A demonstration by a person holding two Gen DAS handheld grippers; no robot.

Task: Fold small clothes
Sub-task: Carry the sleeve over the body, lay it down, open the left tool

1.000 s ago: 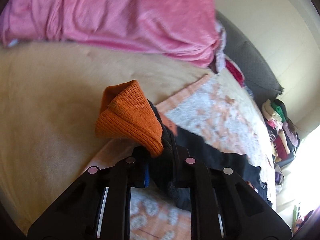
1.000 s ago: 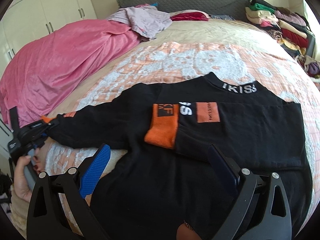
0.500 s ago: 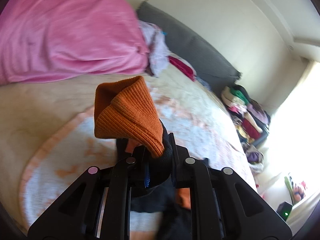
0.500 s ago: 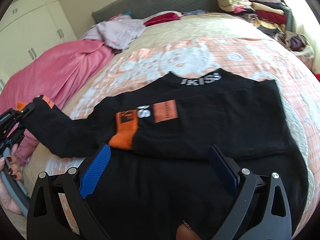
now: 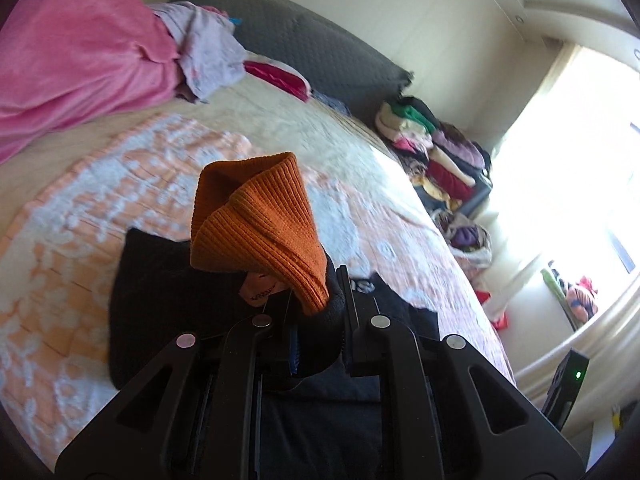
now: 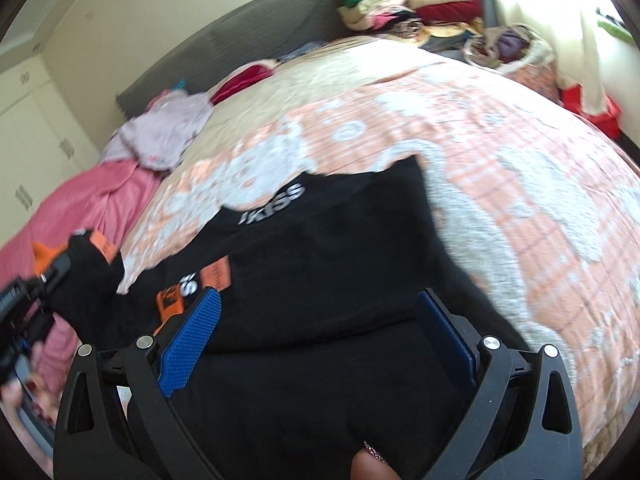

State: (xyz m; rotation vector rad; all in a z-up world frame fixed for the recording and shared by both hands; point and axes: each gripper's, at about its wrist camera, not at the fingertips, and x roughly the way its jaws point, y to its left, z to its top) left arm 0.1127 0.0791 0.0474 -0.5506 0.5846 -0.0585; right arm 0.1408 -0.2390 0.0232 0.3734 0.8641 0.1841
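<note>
Sweater (image 6: 320,280) collar lettering only in right wrist view

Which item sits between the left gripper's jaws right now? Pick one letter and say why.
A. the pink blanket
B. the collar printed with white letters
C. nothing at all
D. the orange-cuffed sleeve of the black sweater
D: the left gripper is clamped on the black sleeve, whose orange cuff sticks up above the jaws, lifted off the bed.
</note>
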